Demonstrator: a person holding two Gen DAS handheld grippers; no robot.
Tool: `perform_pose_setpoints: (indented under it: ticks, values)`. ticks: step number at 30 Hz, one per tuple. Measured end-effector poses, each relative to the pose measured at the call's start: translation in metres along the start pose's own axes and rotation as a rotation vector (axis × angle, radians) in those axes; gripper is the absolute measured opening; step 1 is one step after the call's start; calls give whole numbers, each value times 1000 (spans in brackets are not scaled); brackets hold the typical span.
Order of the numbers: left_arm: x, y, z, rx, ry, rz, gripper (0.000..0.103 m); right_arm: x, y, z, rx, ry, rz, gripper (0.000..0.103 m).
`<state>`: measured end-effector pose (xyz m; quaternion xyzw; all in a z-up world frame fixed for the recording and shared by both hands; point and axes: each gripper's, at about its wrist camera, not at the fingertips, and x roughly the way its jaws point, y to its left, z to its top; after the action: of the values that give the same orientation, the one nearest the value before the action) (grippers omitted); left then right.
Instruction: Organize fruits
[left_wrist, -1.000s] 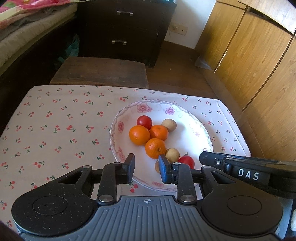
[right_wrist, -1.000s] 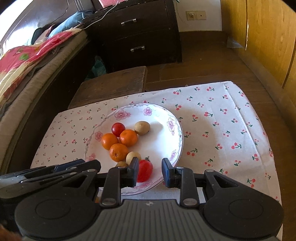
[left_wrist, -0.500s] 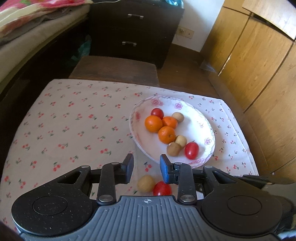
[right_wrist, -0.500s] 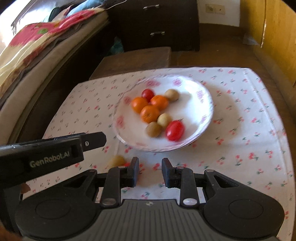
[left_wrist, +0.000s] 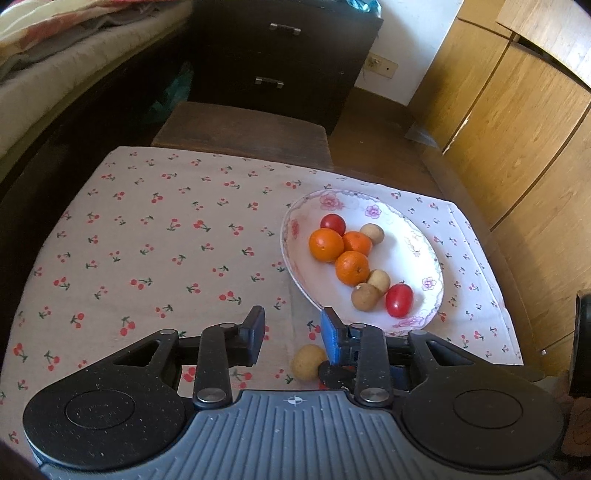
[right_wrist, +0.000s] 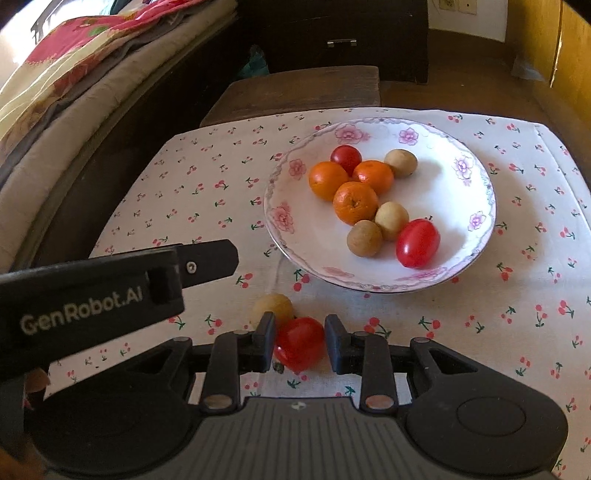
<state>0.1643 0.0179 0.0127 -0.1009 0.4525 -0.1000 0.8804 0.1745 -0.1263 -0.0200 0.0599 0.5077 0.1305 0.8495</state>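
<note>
Now: loose tomato framed beside the plate

Right gripper straddles a tomato on the cloth at the plate's six o'clock, pads not pressing; left gripper, jaws opening, holds nothing; brown fruit lies nearby

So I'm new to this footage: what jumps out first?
A flowered plate holding oranges, red tomatoes and small brown fruits sits on the cherry-print cloth. In front of it, a loose tomato lies between the right gripper fingers, with a brown fruit beside it.
</note>
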Motion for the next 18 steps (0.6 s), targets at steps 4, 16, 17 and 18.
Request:
perform_pose_setpoints:
  ticks: [4,16,17,18]
  values:
    - [0,4,0,-10,3,-5,43,0,-1,1,7,12,-4,31]
    - [10,1,-6,5,37,-2,45,6,2,-5,-63,55,-38,31]
    - [12,2,-7,3,42,-4,45,4,0,-6,-67,55,-40,31]
    - [13,1,-8,2,48,-8,45,2,-2,-8,-68,54,-43,31]
